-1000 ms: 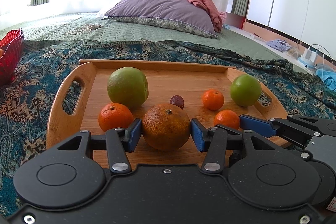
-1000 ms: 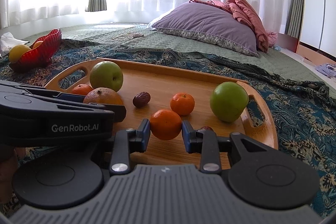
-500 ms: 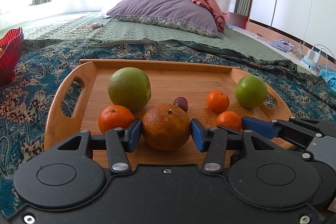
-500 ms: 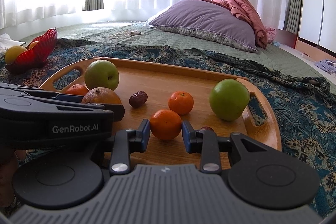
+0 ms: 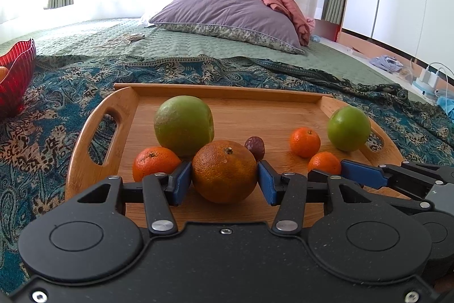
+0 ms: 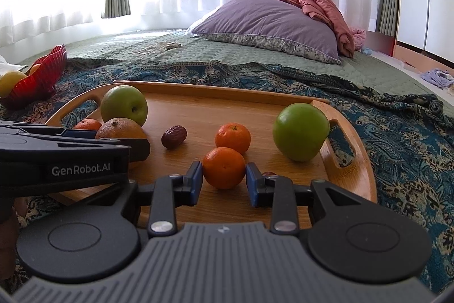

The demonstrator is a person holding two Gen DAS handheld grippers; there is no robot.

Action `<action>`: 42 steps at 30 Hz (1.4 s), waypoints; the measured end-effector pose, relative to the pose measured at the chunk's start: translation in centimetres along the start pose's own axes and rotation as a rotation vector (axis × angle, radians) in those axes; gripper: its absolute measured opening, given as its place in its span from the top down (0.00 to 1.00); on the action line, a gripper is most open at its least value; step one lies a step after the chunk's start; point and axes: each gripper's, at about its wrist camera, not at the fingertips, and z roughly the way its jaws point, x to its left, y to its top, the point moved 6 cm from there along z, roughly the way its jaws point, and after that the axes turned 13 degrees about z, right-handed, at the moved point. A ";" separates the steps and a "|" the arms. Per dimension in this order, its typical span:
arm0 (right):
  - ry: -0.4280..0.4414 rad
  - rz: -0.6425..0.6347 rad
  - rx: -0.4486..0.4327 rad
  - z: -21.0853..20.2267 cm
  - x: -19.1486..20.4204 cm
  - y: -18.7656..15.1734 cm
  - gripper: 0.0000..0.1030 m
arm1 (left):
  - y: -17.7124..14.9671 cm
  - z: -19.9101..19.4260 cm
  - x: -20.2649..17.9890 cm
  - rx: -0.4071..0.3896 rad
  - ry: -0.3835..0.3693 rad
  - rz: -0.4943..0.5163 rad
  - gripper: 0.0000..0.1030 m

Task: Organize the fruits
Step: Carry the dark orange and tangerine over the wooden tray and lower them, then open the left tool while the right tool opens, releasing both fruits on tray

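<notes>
The left tongs [image 5: 224,183] are closing narrowly around the big orange [image 5: 224,171], both blue pads touching its sides, while the right tongs [image 6: 224,179] are gripping a small tangerine [image 6: 224,168] the same way. Both fruits are sitting low over the near part of the wooden tray [image 6: 354,181]; whether they are resting on it or just lifting off is hard to tell.

Judging by the layout, the sorting is only getting going. Most of the fruit is lying on the tray: two green apples [image 5: 184,125] [image 5: 348,128], one at each end, another tangerine [image 5: 305,142] near the middle, one more [image 5: 154,166] just beside the big orange, and a brown date [image 5: 255,147] behind it. The red bowl [image 6: 42,75], well apart on the bedspread to the left, is holding a couple of yellowish fruits and is probably where things are going. Nearly all the moving is waiting to be done.
</notes>
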 end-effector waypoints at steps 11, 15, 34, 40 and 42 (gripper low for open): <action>0.001 0.001 0.003 0.3 0.0 0.3 0.60 | 0.2 0.5 0.3 0.000 0.020 0.001 0.52; 0.003 0.007 0.001 0.4 0.0 0.3 0.59 | 0.2 0.1 0.2 -0.011 0.031 0.017 0.52; 0.008 0.017 -0.006 -0.6 -0.2 0.0 0.36 | 0.4 -2.4 0.1 -0.050 0.080 0.082 0.13; 0.010 0.021 -0.015 -1.3 -0.1 0.0 0.35 | 0.1 -3.4 0.7 -0.047 0.082 0.075 0.13; 0.010 0.022 -0.017 -1.5 -0.2 0.0 0.35 | 0.1 -3.8 0.7 -0.050 0.083 0.077 0.13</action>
